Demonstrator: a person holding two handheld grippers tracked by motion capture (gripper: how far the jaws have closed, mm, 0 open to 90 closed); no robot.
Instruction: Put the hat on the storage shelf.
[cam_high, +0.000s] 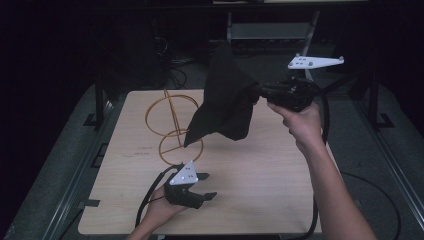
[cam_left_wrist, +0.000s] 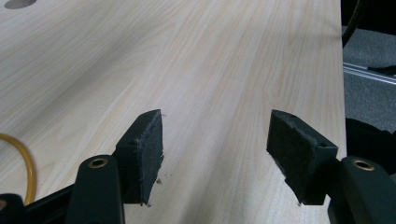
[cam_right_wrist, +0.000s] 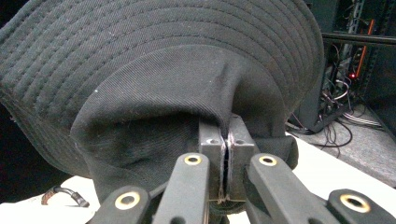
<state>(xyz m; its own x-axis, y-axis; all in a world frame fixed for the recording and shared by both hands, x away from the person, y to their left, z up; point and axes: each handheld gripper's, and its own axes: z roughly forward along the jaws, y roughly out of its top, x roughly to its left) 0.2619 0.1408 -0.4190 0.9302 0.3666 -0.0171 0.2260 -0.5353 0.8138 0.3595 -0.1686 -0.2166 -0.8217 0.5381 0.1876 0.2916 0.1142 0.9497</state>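
**Right claw pinches a black bucket hat aloft; left claw gapes over bare tabletop**

The right gripper (cam_right_wrist: 227, 154) has its jaws pressed together with only a thin seam of cloth between the pads, clamped on the black bucket hat (cam_right_wrist: 154, 88). From that pinch the hat's crown bulges out ahead of the jaws, and its stitched brim arcs over and around them. In the high view the right gripper (cam_high: 264, 91) is held up above the far right part of the table by the person's right hand (cam_high: 301, 122), and the hat (cam_high: 223, 97) hangs from its tip, drooping down and away toward the table's middle without touching the wood.

Just beyond the hat's hanging edge, a yellow wire stand (cam_high: 172, 125) made of rings and crossing rods sits on the light wooden table (cam_high: 260, 170).

The left gripper (cam_left_wrist: 215, 140) is spread wide, its two foam-faced pads well apart, nothing between them but wood grain. It hovers low over the table (cam_left_wrist: 210, 56), and a curve of the yellow wire (cam_left_wrist: 29, 163) shows just off its left jaw. From above, the left gripper (cam_high: 205, 186) sits near the table's near edge in the person's left hand (cam_high: 162, 210), just on the near side of the stand's lowest ring.
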